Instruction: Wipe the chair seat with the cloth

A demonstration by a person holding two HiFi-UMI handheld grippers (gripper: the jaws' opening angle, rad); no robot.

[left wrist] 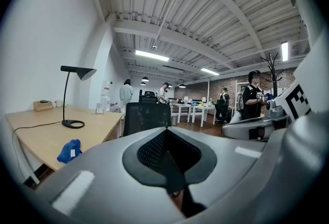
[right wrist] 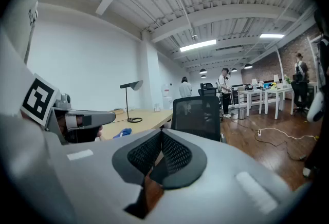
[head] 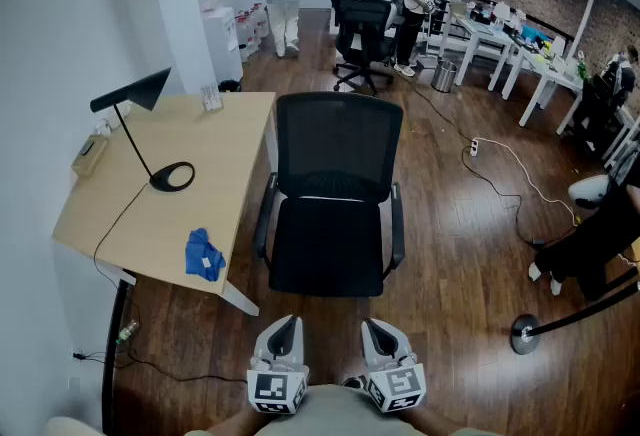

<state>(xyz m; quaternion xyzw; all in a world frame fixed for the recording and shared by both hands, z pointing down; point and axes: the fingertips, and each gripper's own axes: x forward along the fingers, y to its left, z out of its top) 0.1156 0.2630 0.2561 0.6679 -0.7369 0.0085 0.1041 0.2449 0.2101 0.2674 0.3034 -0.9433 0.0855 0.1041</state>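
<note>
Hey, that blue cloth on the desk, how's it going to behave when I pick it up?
The blue cloth lies crumpled in soft folds, so it will probably go limp and droop from a pinch. It looks thin, likely very light. On the smooth desk, a push would probably bunch it.

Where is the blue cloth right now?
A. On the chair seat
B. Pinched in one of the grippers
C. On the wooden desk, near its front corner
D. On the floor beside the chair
C: in the head view the blue cloth lies crumpled on the wooden desk, near its front corner and to the left of the black chair, whose seat is bare.
</note>
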